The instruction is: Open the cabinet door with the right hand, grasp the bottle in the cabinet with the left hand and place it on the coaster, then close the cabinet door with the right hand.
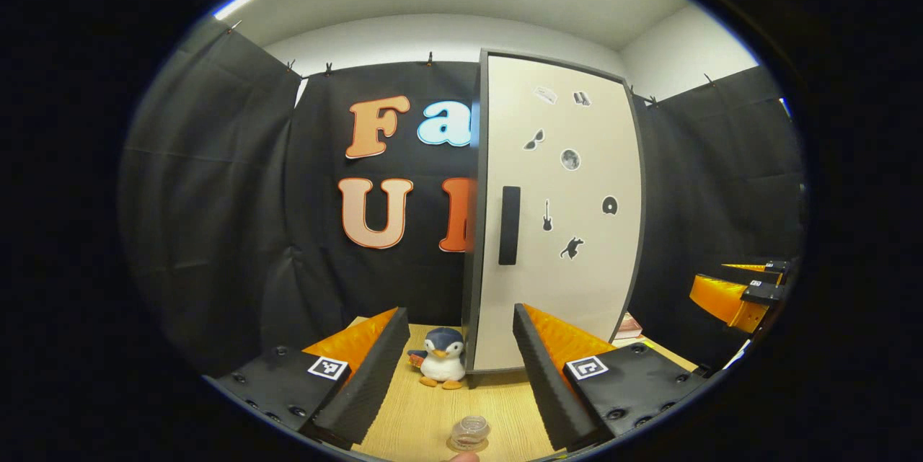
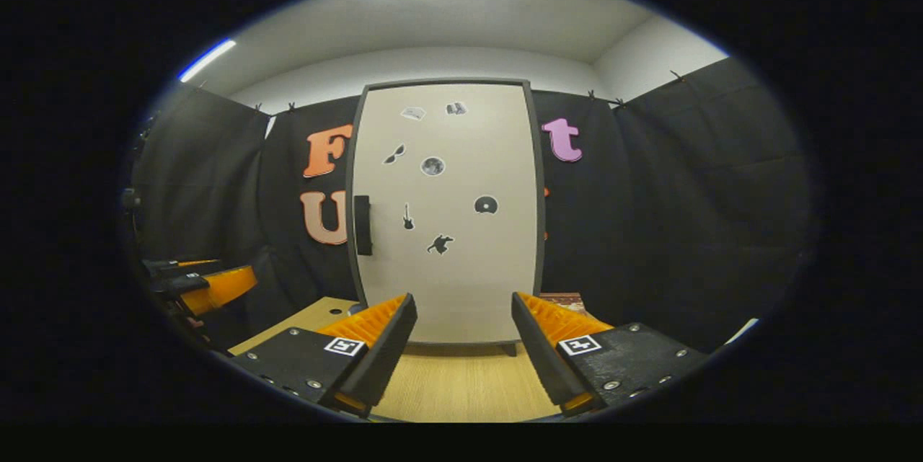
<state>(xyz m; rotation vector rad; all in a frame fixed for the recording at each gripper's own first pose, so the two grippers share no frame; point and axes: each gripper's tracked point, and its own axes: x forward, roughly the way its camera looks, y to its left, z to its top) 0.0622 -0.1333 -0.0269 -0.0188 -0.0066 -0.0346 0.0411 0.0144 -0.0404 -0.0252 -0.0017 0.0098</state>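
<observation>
- Wooden worktop (image 2: pixel 461 383) in a black-curtained booth.
- Door (image 2: pixel 447 217) shut ahead of right gripper (image 2: pixel 461 325); both grippers released, empty.
- Bottle presumably behind it, unseen.
- Risk: handle (image 2: pixel 363 224) sits left, fingers could slip off.

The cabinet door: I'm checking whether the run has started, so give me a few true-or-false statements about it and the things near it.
1. The cabinet door is shut. True.
2. The right tongs grip the door handle. False: they are open, short of the door, holding nothing.
3. A toy penguin stands on the table left of the cabinet in the left gripper view. True.
4. The left tongs hold a bottle. False: they are open and empty.
5. The door carries several small stickers. True.
</observation>
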